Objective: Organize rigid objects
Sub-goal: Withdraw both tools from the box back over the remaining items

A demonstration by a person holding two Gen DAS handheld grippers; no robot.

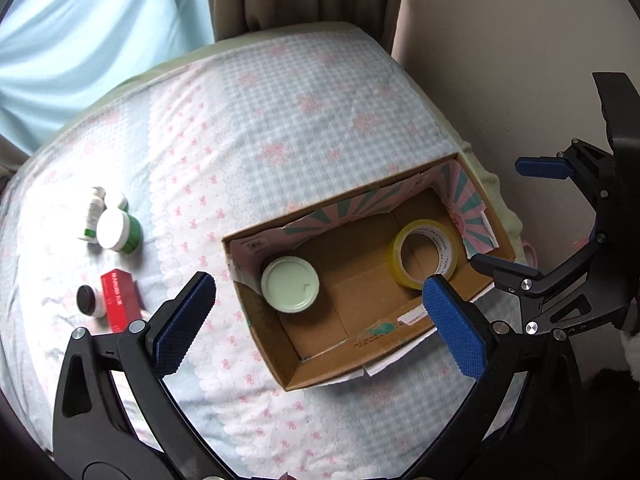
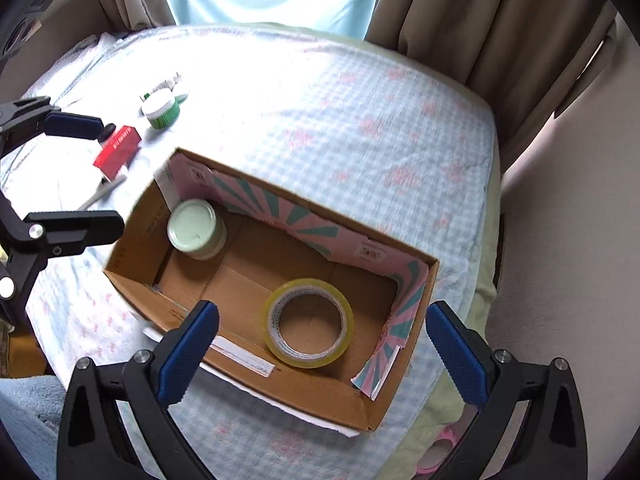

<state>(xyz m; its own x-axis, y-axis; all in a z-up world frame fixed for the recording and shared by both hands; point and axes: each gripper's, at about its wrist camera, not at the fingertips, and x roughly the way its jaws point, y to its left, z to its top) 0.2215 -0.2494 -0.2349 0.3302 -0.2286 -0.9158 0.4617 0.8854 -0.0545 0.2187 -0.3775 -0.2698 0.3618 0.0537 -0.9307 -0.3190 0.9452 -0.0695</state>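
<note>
Left gripper [image 1: 320, 304] jaws spread wide, holding nothing. Right gripper [image 2: 322, 344] likewise spread wide and empty, just beside the left.

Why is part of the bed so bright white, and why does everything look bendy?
In the right wrist view, glare washes out the patterned bedsheet near the green jar with a white lid, and the sheet looks smeared with blur. In the left wrist view, the light is softer and the cardboard box is sharp. Both views are fisheye, so straight edges curve and the corners go black.
</note>
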